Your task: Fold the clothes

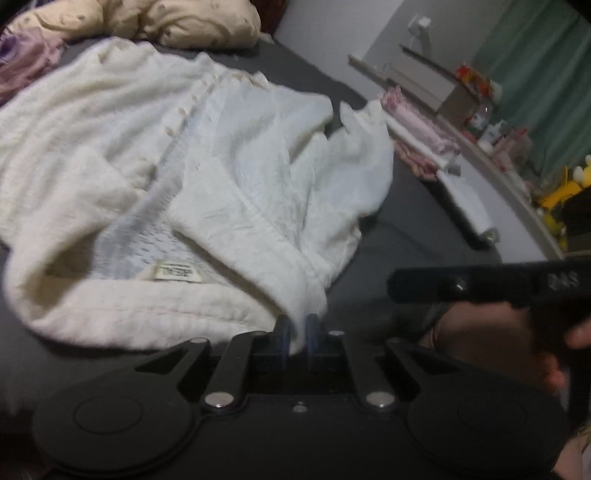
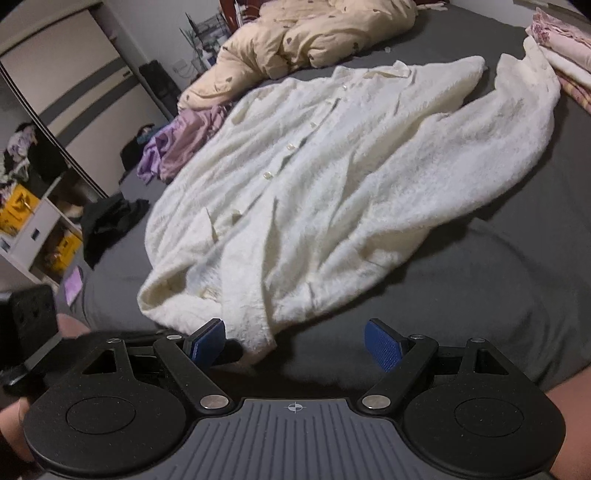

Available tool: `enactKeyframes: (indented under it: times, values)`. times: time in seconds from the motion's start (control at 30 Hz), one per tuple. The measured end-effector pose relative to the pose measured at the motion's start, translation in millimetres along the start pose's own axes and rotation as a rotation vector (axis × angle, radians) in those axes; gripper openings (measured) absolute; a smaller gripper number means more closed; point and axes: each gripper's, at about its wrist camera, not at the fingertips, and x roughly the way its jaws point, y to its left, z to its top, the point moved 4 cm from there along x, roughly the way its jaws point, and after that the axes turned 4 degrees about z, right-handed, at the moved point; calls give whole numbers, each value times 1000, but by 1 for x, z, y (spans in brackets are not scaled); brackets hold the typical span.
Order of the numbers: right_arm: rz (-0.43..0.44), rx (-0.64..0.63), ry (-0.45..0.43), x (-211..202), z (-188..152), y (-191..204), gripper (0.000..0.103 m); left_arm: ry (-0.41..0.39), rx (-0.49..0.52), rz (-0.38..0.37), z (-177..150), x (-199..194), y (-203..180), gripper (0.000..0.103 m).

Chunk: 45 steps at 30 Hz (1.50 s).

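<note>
Right now we have the white fleecy cardigan (image 2: 332, 177) spread front-up across the grey bed (image 2: 498, 295), its buttons running up the middle, one sleeve reaching toward the far right edge near a stack of folded clothes (image 2: 565, 48). Our left hand-held gripper (image 1: 297, 334) is pinched narrow on a corner of the cardigan's hem at the near edge of the bed; the cloth rises between its blue pads, and the front panel is turned back there so the inner lining and label (image 1: 177, 274) show. We judge this grip is meant to carry that side over the body for a first fold. Our right hand-held gripper (image 2: 295, 341) hangs wide, its blue pads apart with only the hem corner lying near them and nothing between them, so it holds nothing. It probably waits to take the other hem corner. A beige quilt (image 2: 314, 33) and a purple garment (image 2: 184, 144) lie at the far left side of the bed, clear of the cardigan. The fold itself is not yet made.
</note>
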Motion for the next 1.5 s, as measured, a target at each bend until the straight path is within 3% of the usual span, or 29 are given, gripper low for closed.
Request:
enactKeyframes:
  times: [0.1,0.2,0.3,0.4,0.5,0.6,0.73,0.97,1.13,1.33,1.5]
  values:
    - [30,-38,-20,4,6,10,83,-46,-10,80,6,-27,14,29]
    - [51,-103,-19,13,8,24,83,-82,7,245,14,-51,37,36]
    - [58,-202,-15,26,4,41,83,-78,95,455,21,-56,53,38]
    - [67,-331,-40,38,1,61,83,-65,170,538,25,-52,61,39]
    - [69,-408,-61,53,4,73,83,-98,207,498,33,-46,55,44]
    - [100,-351,-35,73,10,63,83,-137,218,431,43,-35,52,48]
    - [154,-238,54,102,9,44,83,-112,117,348,53,-16,63,54]
    - [205,-267,89,112,-11,40,83,-121,-12,232,57,-22,70,54]
    - [216,-282,111,112,-6,43,83,-149,-26,158,72,-28,60,59]
    - [289,-223,119,92,18,39,83,-85,-36,146,85,-6,50,60]
    - [183,-217,50,68,56,6,83,-19,-132,164,82,19,52,59]
